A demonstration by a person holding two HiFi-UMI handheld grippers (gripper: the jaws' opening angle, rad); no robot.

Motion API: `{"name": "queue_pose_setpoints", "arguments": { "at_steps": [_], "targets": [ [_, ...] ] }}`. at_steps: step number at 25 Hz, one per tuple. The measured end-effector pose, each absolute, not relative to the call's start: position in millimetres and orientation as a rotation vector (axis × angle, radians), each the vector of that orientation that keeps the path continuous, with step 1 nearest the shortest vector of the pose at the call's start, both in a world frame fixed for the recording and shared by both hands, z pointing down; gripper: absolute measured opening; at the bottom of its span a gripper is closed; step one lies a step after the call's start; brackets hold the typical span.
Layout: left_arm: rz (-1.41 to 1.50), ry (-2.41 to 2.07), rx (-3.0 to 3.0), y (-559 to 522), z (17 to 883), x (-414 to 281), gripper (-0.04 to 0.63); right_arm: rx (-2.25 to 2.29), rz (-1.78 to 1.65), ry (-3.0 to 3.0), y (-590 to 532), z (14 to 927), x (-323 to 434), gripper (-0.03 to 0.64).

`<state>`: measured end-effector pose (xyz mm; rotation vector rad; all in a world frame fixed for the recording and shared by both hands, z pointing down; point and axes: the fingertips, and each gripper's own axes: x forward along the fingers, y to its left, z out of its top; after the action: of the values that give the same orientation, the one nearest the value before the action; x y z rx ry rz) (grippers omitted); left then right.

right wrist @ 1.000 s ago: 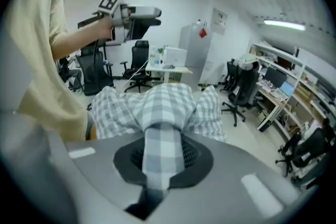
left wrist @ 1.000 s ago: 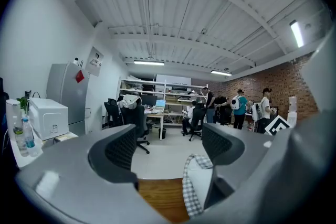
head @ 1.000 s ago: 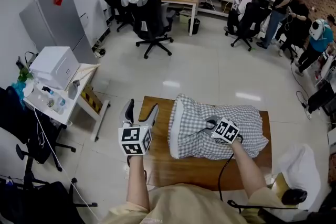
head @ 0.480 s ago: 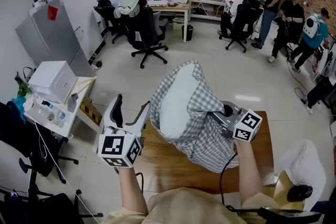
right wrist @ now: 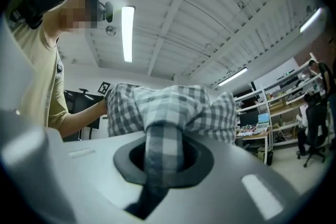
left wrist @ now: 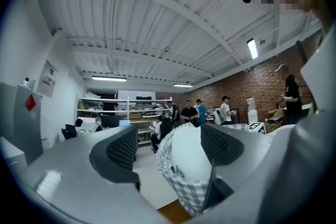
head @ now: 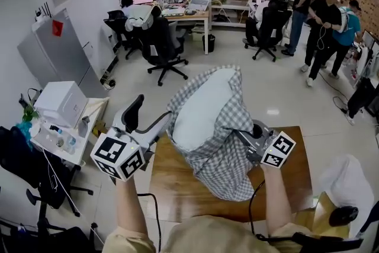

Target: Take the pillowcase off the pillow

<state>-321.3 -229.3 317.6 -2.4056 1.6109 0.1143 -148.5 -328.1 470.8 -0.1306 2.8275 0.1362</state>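
1. Since the cover can only come off through its open mouth, the left gripper is held raised over the left edge of the wooden surface, aimed at that mouth. Its jaws have just been closing a little, yet they stand fairly wide and the pads press on nothing. In the left gripper view the white pillow end sits in line between them, further off and not gripped. I judge it is lining up to pinch the pillow itself.

2. At the middle, the checked pillowcase is lifted and tilted, with its mouth up and toward the left. The white pillow bulges out of that mouth, so part of it is already bare, though most of it is inside the cover. The closed lower end hangs over the surface; whether it touches I cannot tell.

3. On the right, the right gripper is clamped narrow on a fold of the checked fabric on the bundle's right side. This grip carries the bundle aloft and, by my reading, anchors the cover so the other side has something to pull against.
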Motion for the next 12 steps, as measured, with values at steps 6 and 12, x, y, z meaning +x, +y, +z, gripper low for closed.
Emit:
{"name": "queue_pose_setpoints", "arguments": {
  "at_steps": [6, 12],
  "targets": [
    [-0.293, 1.132, -2.734, -244.8, 320.5, -261.6, 0.383, -0.108, 0.169, 2.845, -320.1, 472.3, -133.6, 0.025],
    [-0.844, 0.885, -2.804, -272.1, 359.0, -229.5, 0.392, -0.056, 0.229, 2.887, -312.0, 480.9, -132.5, 0.026]
  ]
}}
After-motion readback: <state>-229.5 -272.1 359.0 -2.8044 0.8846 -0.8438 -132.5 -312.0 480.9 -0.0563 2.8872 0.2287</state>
